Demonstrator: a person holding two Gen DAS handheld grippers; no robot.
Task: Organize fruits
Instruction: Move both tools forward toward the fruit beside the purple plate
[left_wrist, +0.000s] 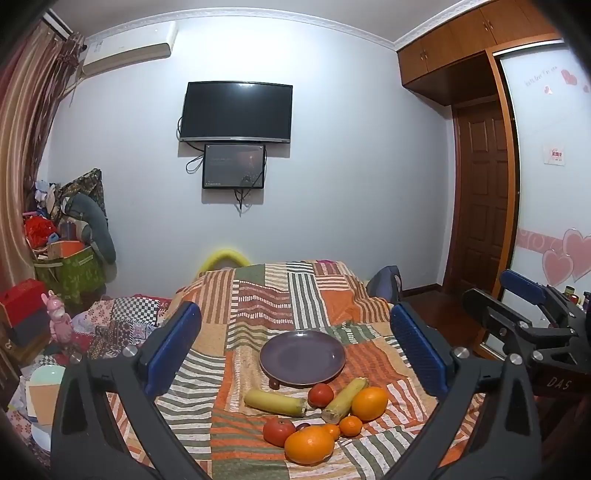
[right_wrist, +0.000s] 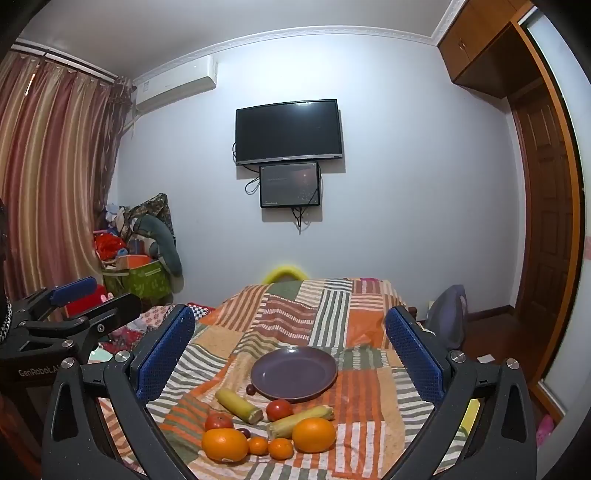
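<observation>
Nearest the lens, the left gripper (left_wrist: 295, 343) was seen w/ its blue pads spread wide, nothing held between them; the right gripper (right_wrist: 290, 347) was likewise fully spread and empty. Just beyond, fruit was heaped on a patchwork cloth (left_wrist: 258, 295): two large oranges (left_wrist: 309, 444), small mandarins (left_wrist: 350, 425), two tomatoes (left_wrist: 279, 431), two corn cobs (left_wrist: 275, 402). The purple plate (left_wrist: 302, 358) sat bare just behind the pile, approx. centred.

Judged as step one: nothing had been placed yet. A front orange would best be taken first, approached from above, pads straddling its widest part, so neighbours aren't nudged.

A small dark fruit (right_wrist: 250, 388) beside the plate's edge was shown clearly only in the right view; the left view mostly hid it.
</observation>
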